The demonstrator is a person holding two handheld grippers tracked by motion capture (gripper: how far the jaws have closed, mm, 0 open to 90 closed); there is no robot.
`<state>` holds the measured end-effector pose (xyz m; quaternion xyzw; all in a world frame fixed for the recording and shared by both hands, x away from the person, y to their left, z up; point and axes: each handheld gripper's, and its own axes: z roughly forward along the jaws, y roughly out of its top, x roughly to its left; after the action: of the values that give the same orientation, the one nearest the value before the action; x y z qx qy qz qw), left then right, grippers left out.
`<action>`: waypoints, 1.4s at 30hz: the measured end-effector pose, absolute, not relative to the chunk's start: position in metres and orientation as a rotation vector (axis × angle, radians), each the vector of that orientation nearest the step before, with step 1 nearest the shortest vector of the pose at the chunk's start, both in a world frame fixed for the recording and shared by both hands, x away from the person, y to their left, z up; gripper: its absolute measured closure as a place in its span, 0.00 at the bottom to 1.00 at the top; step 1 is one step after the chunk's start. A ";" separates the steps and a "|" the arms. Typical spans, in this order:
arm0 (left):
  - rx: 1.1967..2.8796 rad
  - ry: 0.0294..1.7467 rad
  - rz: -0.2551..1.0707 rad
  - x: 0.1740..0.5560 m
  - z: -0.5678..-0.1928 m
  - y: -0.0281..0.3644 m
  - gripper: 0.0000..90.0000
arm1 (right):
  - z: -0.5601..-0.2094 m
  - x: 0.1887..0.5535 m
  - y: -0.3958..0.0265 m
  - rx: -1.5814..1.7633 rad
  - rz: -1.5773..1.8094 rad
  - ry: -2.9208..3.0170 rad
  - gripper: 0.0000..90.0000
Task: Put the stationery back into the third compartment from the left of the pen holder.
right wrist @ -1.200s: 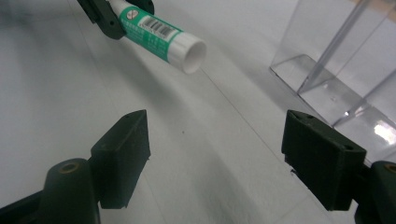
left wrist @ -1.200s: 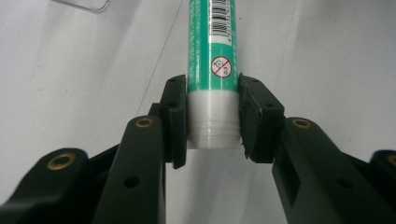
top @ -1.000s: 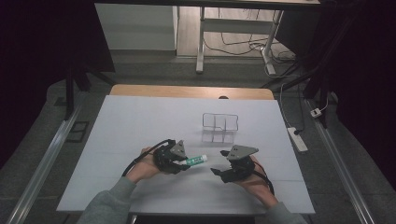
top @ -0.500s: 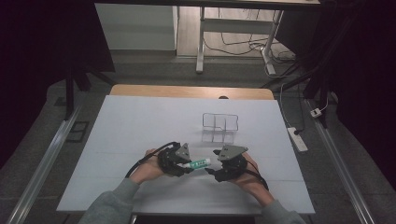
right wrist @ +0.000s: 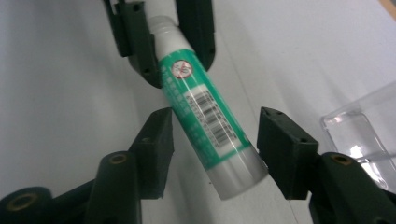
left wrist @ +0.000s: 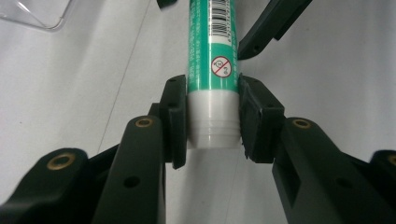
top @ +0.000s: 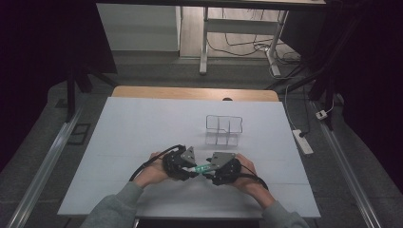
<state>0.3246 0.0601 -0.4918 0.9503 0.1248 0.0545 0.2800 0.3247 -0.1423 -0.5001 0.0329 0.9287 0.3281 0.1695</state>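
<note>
Nearest you, at the front of the white tabletop [top: 142, 128], your two hands meet. Your left gripper [top: 190, 170] and right gripper [top: 209, 172] point at each other, tips almost touching, with the green-and-white plastic glue stick tube [top: 203, 167] bridging the gap between them.

Left gripper view: your left gripper [left wrist: 212, 116] is clamped on the glue stick tube [left wrist: 212, 70]. Both black pads [left wrist: 175, 119] press flat against the white ribbed end, one on each side. The tube runs straight away from the camera, barcode and a small red prohibition mark facing up. It hangs just above the tabletop [left wrist: 93, 93], its shadow falling under it.

Right gripper view: your right gripper [right wrist: 215, 149] straddles the other end of the tube [right wrist: 205, 116], the grey-silver cap end. Its jaws have just been closing, yet they stand apart: one pad [right wrist: 156, 140] lies touching or almost touching the green label, the other is well clear of the cap. No squeeze here. The tube lies slanted between the jaws, not square to them. Farther along the tube, your left gripper's pads pinch the white end.

Beyond the tube, toward the far side of the tabletop and slightly to your right, stands a clear plastic compartmented organiser box [top: 224, 127], well apart from both grippers. A corner of it [right wrist: 359, 130] shows just beside your right gripper, and another corner [left wrist: 37, 14] at the top edge of the left gripper view.

Farthest out, past the table's wooden back edge [top: 195, 92], a white power strip [top: 303, 141] lies on the floor to the organiser's right.
</note>
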 end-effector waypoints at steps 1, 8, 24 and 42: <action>2.551 0.327 0.142 0.324 -0.491 0.060 0.72 | -0.501 0.324 -0.141 0.077 0.919 2.645 0.55; 2.547 0.295 0.126 0.323 -0.488 0.061 0.72 | -0.504 0.322 -0.140 -0.008 0.853 2.672 0.63; 2.361 0.456 0.174 0.328 -0.479 0.082 0.50 | -0.500 0.319 -0.143 -0.035 0.904 2.630 0.73; 2.145 0.676 0.192 0.330 -0.488 0.111 0.32 | -0.491 0.330 -0.162 0.207 1.101 2.525 0.73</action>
<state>0.3297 0.1112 -0.4876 0.8588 0.2708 0.0769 0.4280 0.3304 -0.1617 -0.4911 0.0738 0.8977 0.3914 0.1883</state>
